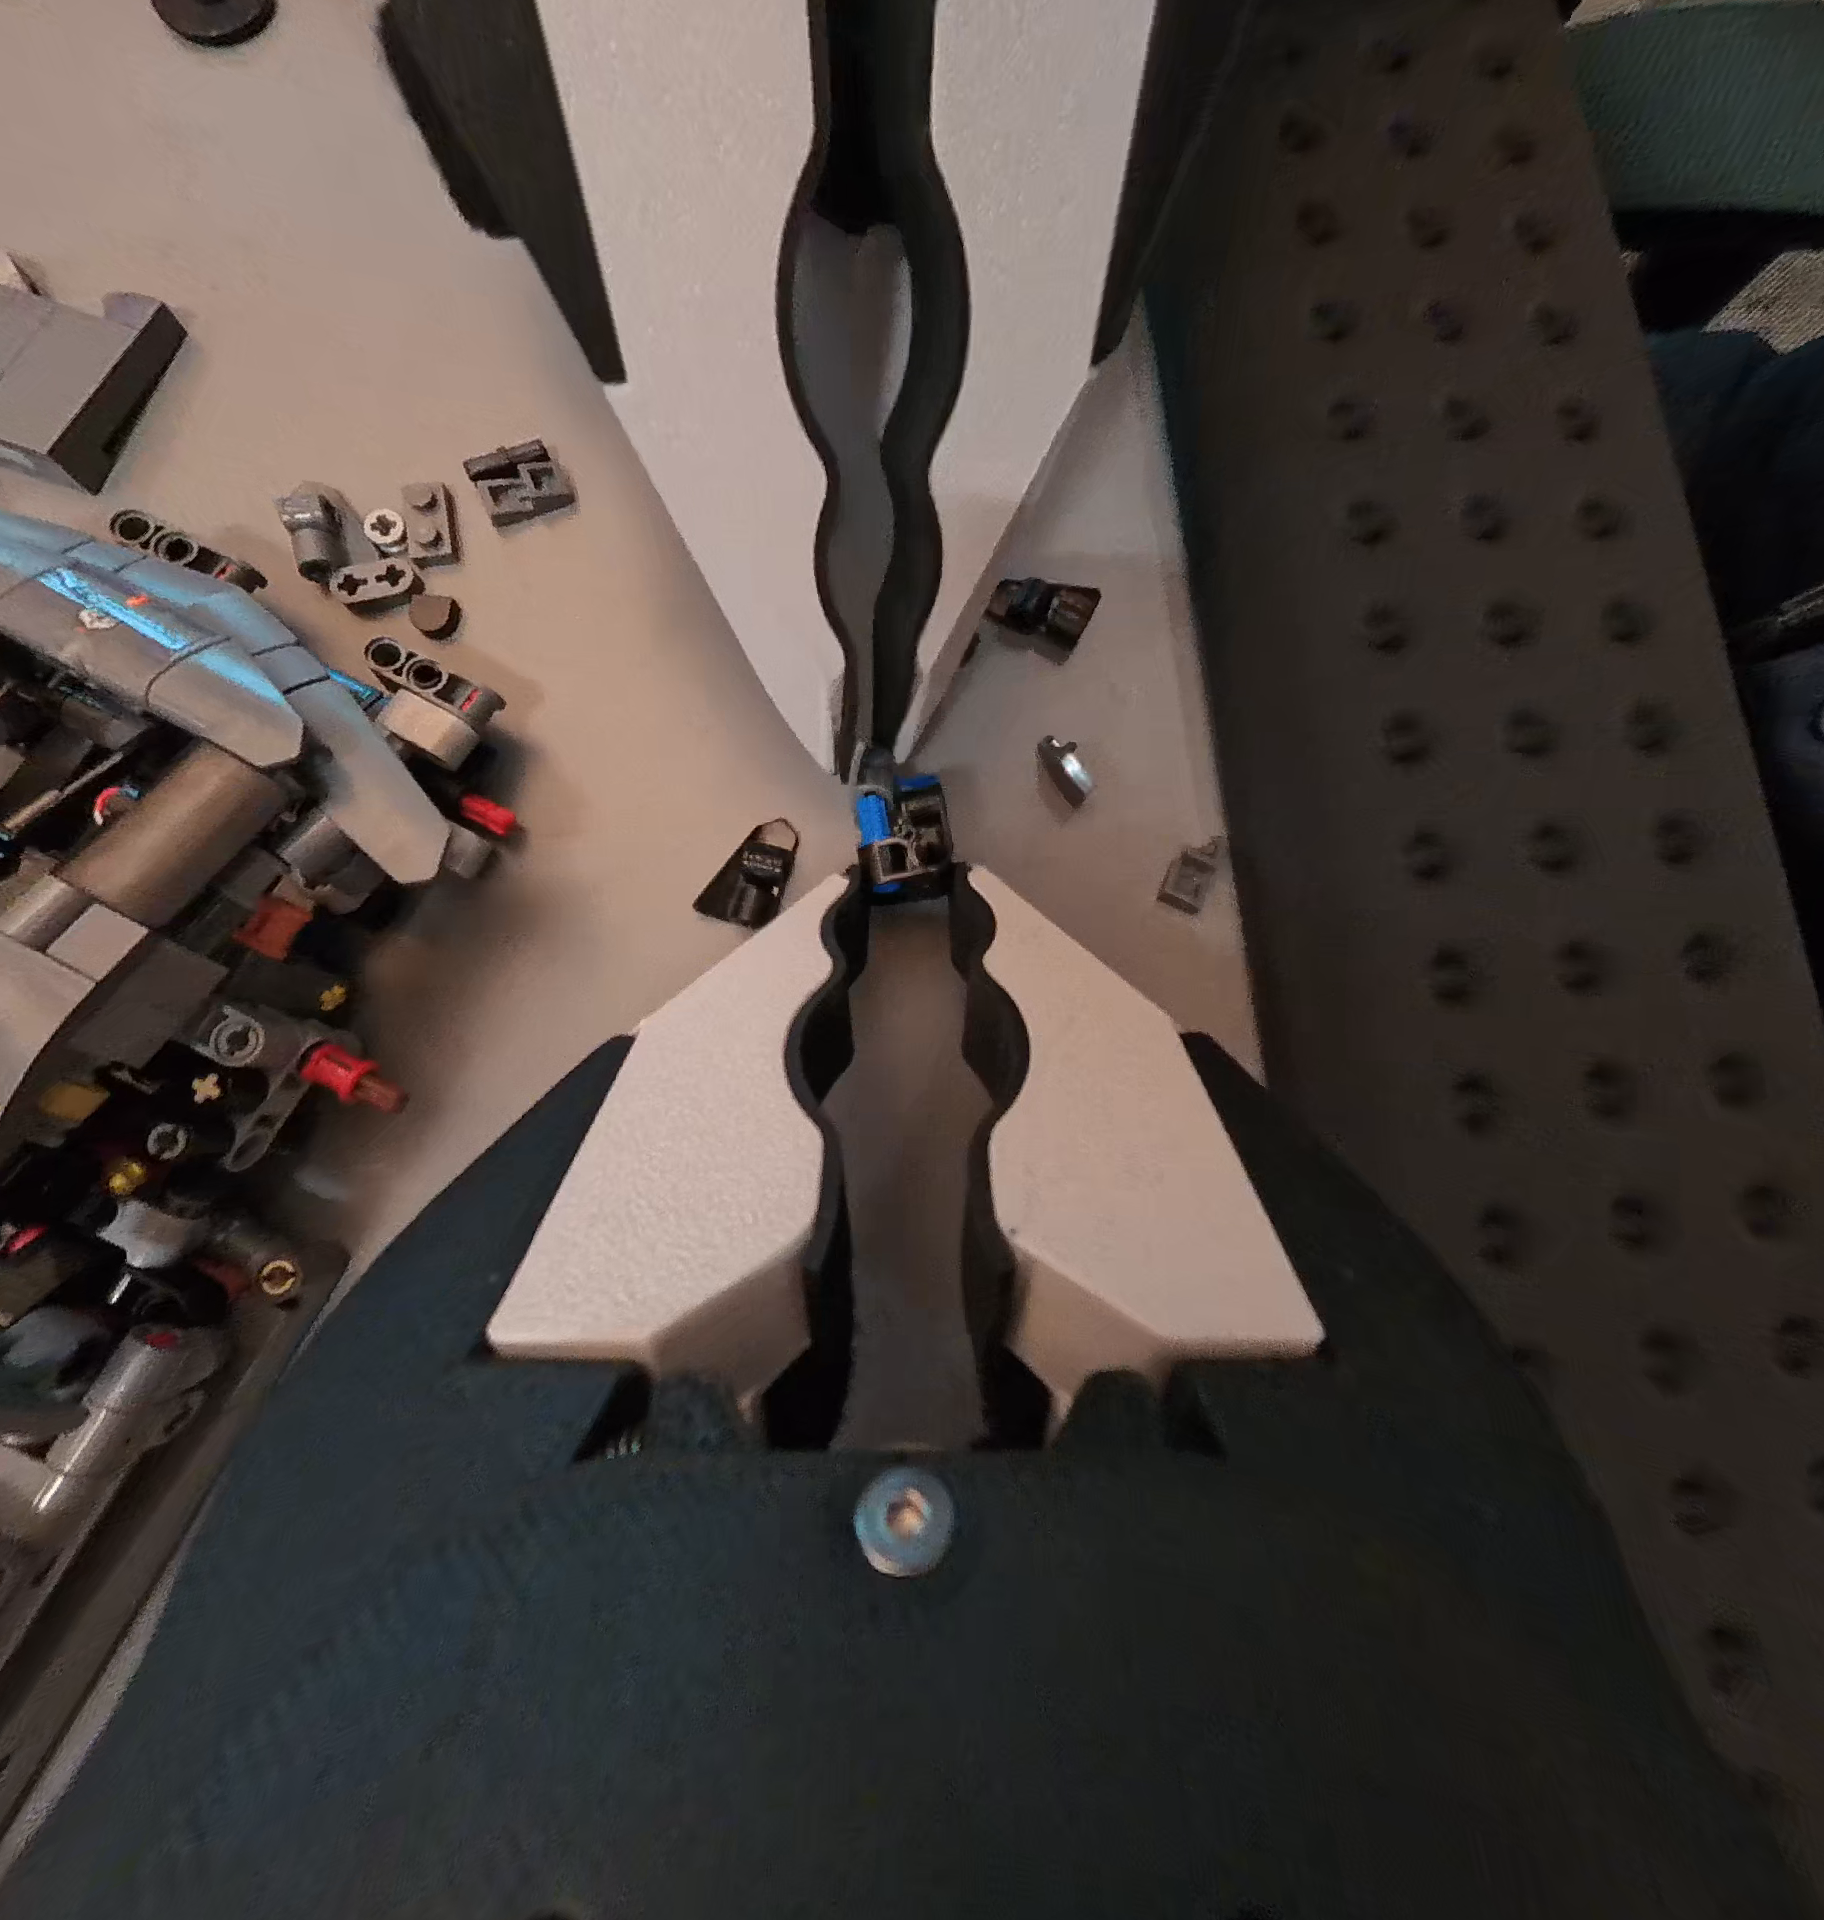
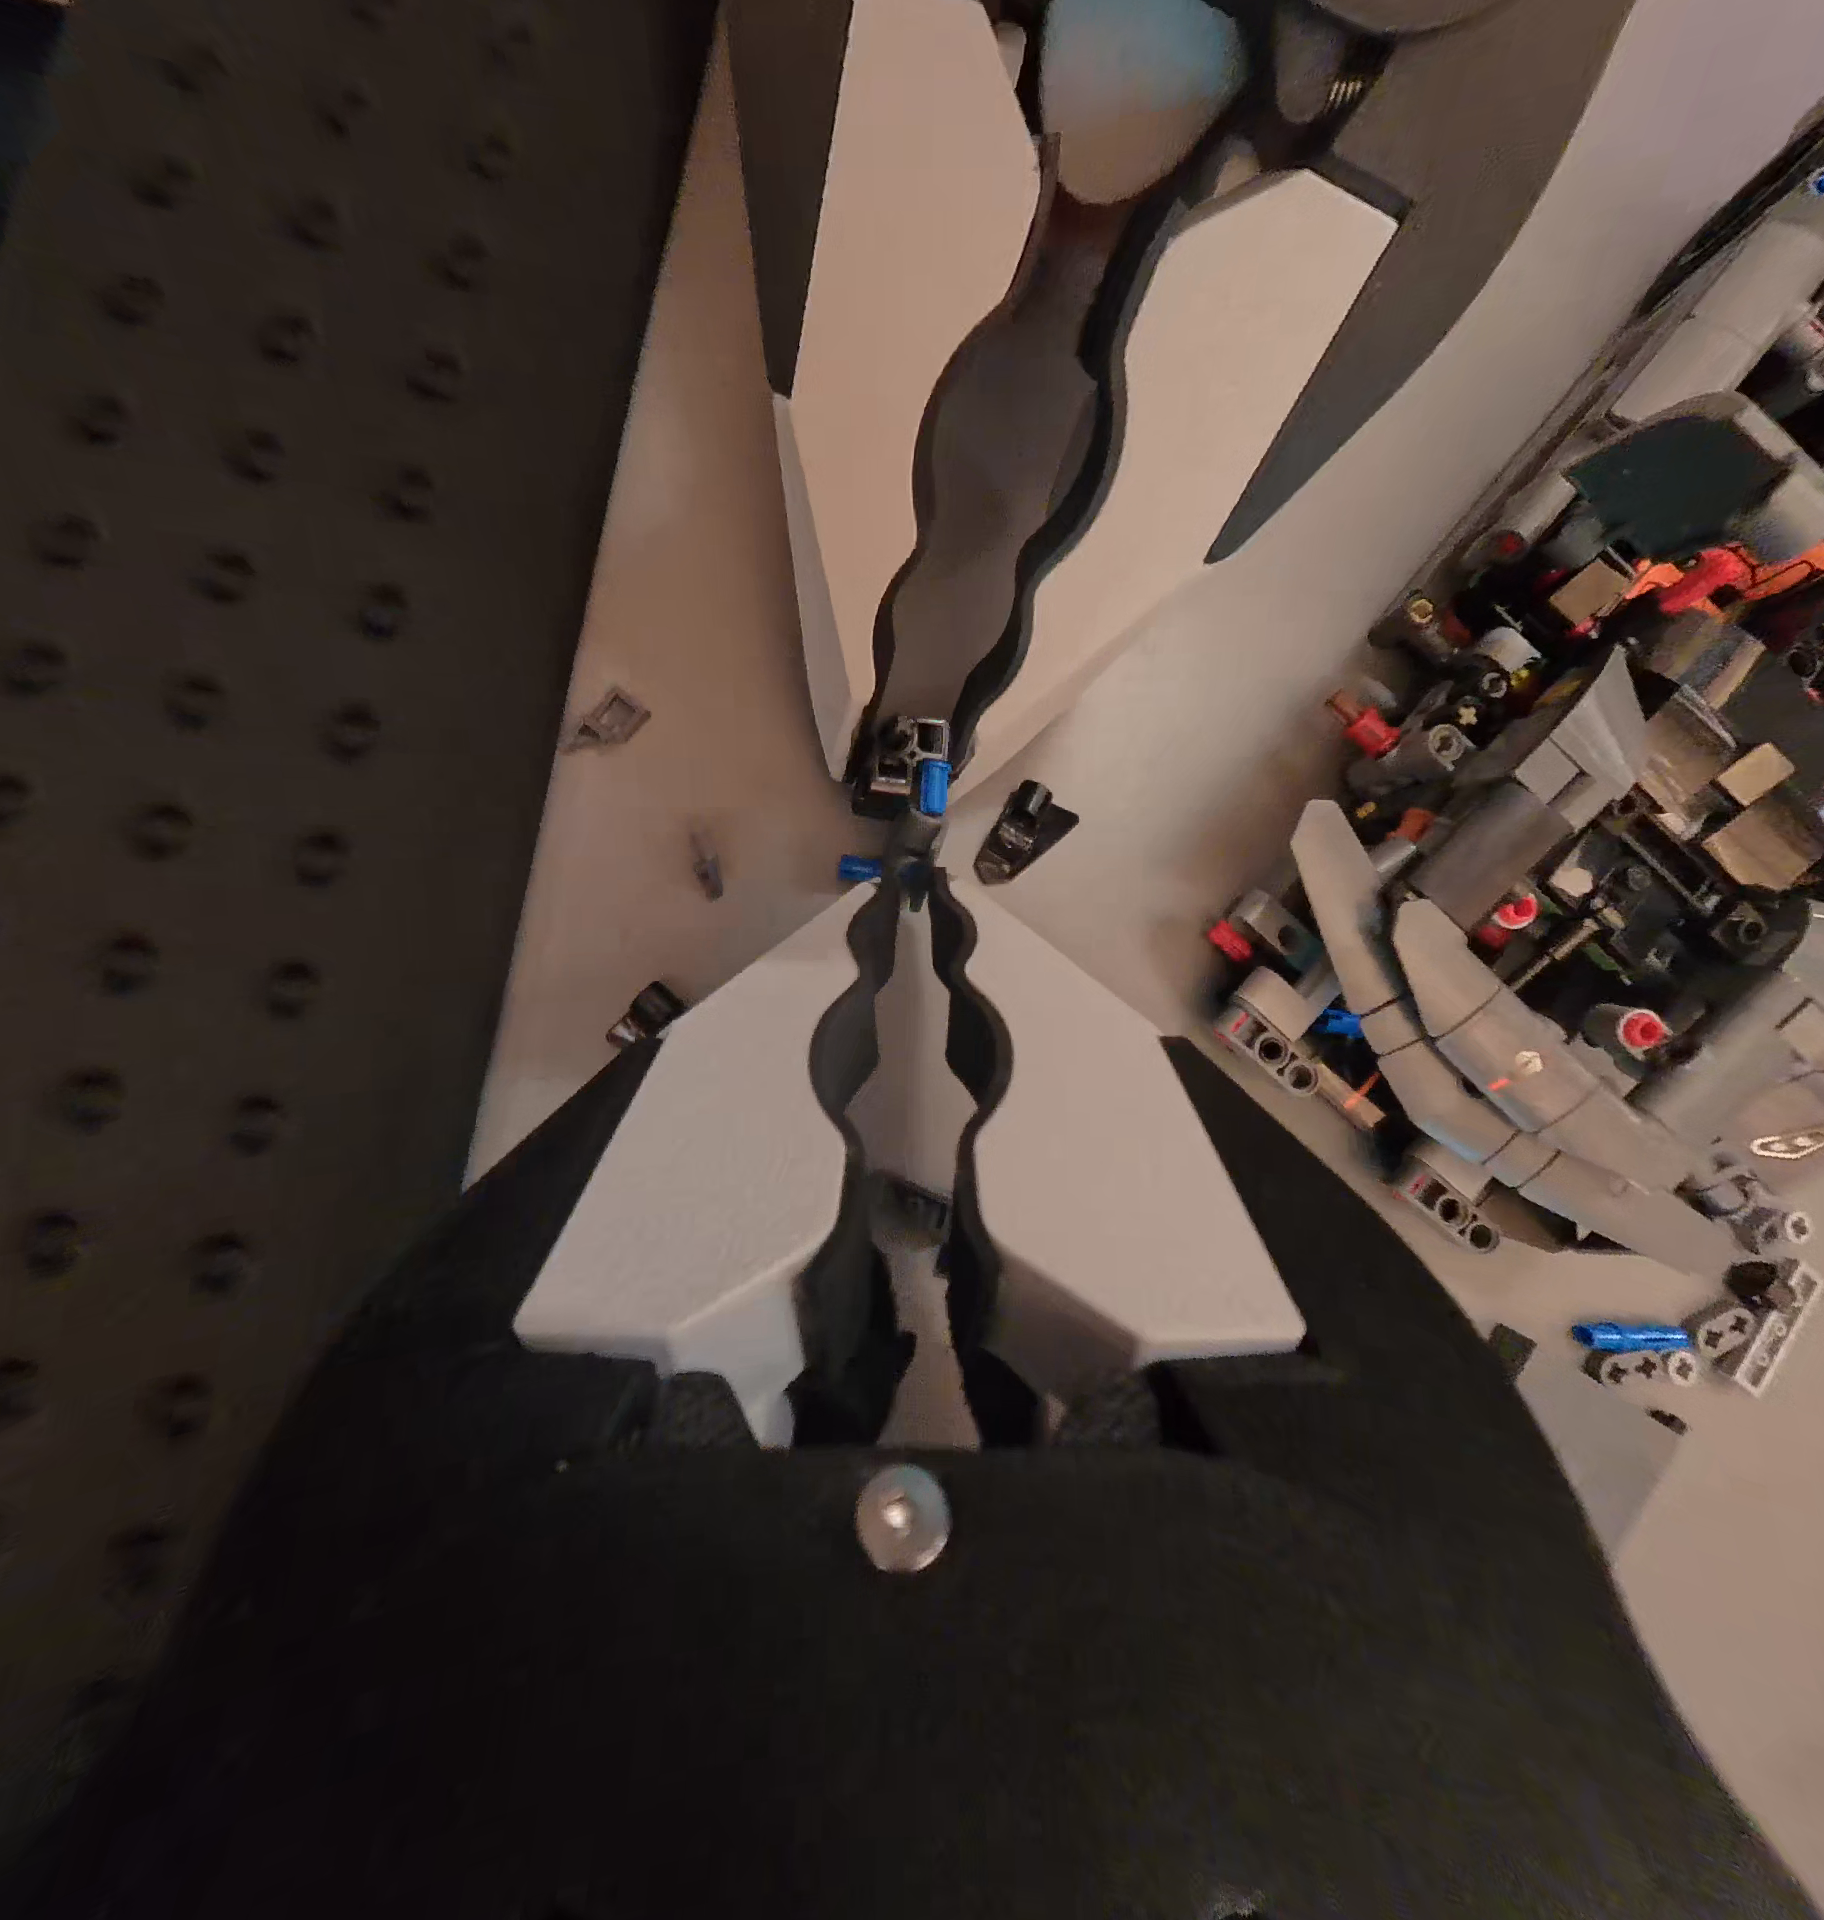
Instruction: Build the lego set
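The left gripper point(image 1: 903, 894) reaches up from 6 o'clock in its own view. Its two fingers are pinched narrow on a small black block point(image 1: 913, 847) with a blue peg point(image 1: 868, 816) on its side. The right gripper point(image 1: 872, 753) comes down from 12 o'clock in that same view, so the two tools meet tip to tip in the middle. Its fingers are nearly together on a thin dark piece point(image 1: 880, 769) that touches the blue peg.

In the right wrist view it is the other way round. The right gripper point(image 2: 913, 883) points up from 6 o'clock, with the thin dark piece point(image 2: 913, 847) in its tips. The left gripper point(image 2: 903, 743) hangs down from 12 o'clock with the black block point(image 2: 903, 764) and blue peg point(image 2: 931, 787).

The big grey model point(image 1: 160, 748) sits at 9 o'clock in the left wrist view, on the pale table point(image 1: 596, 779). Loose grey bits point(image 1: 409, 540) lie near it at 10 o'clock. A black studded board point(image 1: 1510, 831) fills the side at 3 o'clock. In the right wrist view the model point(image 2: 1573, 935) is at 3 o'clock and the board point(image 2: 264, 623) at 9 o'clock.
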A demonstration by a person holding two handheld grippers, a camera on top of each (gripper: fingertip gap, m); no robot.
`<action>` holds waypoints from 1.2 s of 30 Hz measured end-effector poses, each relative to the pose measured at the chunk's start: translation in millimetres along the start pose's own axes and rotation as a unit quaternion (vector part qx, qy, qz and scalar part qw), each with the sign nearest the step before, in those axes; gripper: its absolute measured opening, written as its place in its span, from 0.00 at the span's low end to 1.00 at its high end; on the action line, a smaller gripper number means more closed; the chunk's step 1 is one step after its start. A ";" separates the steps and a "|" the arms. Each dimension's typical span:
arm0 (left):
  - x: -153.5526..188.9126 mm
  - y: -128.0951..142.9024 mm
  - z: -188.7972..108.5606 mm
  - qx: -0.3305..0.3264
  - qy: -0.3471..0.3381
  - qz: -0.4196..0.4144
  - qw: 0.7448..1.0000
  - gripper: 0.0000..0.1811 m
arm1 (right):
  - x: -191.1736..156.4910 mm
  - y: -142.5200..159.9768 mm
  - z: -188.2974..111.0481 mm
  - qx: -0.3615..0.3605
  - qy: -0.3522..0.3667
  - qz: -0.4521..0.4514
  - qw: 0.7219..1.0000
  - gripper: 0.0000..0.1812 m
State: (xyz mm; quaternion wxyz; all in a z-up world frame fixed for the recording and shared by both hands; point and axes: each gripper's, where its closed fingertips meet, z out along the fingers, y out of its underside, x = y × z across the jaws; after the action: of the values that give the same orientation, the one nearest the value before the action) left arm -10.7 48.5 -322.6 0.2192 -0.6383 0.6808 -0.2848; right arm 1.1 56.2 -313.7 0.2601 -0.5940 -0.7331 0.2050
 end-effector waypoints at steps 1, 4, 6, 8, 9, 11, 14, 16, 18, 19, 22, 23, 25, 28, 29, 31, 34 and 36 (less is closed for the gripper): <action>-0.8 0.0 0.2 0.003 -0.001 -0.001 1.000 0.07 | 0.7 -0.4 0.7 0.004 -0.002 0.009 1.000 0.02; -0.7 0.8 0.9 0.005 -0.003 0.007 1.000 0.07 | 3.9 2.1 -0.4 0.007 -0.011 0.042 0.999 0.05; -1.9 0.7 0.9 0.010 -0.005 0.010 1.000 0.07 | 6.4 1.3 -1.1 0.016 -0.012 0.056 0.998 0.05; -3.3 -0.2 1.3 0.015 -0.007 0.008 1.000 0.07 | 6.4 1.7 0.4 0.018 -0.013 0.056 0.998 0.02; -3.6 -0.3 1.3 0.016 -0.008 0.006 1.000 0.07 | 7.0 -0.3 -0.1 0.023 -0.010 0.056 0.998 0.01; -6.0 0.3 0.7 0.015 -0.017 0.010 1.000 0.08 | 7.3 -6.7 -3.6 0.047 -0.018 0.072 0.996 0.02; -4.1 -1.3 2.4 0.022 -0.009 0.007 1.000 0.08 | 7.8 -13.1 -7.6 0.071 -0.028 0.086 0.993 0.02; -4.4 -1.9 2.3 0.027 -0.003 -0.003 1.000 0.08 | 7.5 -8.9 -4.1 0.057 -0.026 0.085 0.994 0.04; -5.8 -1.7 2.2 0.027 -0.008 0.000 1.000 0.08 | 7.4 -7.9 -3.2 0.054 -0.026 0.084 0.995 0.05; -5.8 -2.3 2.2 0.028 -0.012 0.004 1.000 0.08 | 7.7 -8.5 -3.7 0.057 -0.027 0.088 0.994 0.05; -5.3 -7.7 0.1 0.042 -0.014 0.006 0.999 0.08 | 8.6 -10.7 -5.1 0.074 -0.043 0.119 0.989 0.11; -5.4 -9.8 -1.6 0.050 -0.014 0.006 0.999 0.08 | 9.8 -12.1 -6.1 0.083 -0.047 0.131 0.987 0.13; -8.3 -14.4 -5.5 0.066 -0.022 0.006 0.998 0.08 | 9.9 -16.4 -8.5 0.101 -0.058 0.140 0.983 0.13; -10.2 -20.0 -11.3 0.088 -0.026 0.008 0.996 0.08 | 10.9 -24.0 -14.0 0.123 -0.051 0.130 0.982 0.07; -10.3 -21.2 -12.4 0.094 -0.026 0.008 0.995 0.08 | 11.6 -25.0 -15.3 0.125 -0.050 0.131 0.982 0.07; -12.6 -23.5 -14.8 0.101 -0.036 0.011 0.994 0.08 | 14.1 -26.0 -17.6 0.126 -0.037 0.118 0.984 0.07; -13.5 -30.9 -20.5 0.123 -0.041 0.011 0.992 0.13 | 17.8 -25.0 -20.8 0.130 -0.035 0.134 0.982 0.07; -16.5 -33.9 -25.3 0.133 -0.048 0.008 0.990 0.14 | 17.3 -24.8 -21.0 0.130 -0.039 0.137 0.981 0.07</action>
State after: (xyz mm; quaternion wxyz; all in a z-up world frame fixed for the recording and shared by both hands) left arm -0.7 66.9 -282.2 0.3367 -0.6110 0.6308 -0.3398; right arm -7.5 67.7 -279.9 0.2759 -0.6413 -0.6215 0.3555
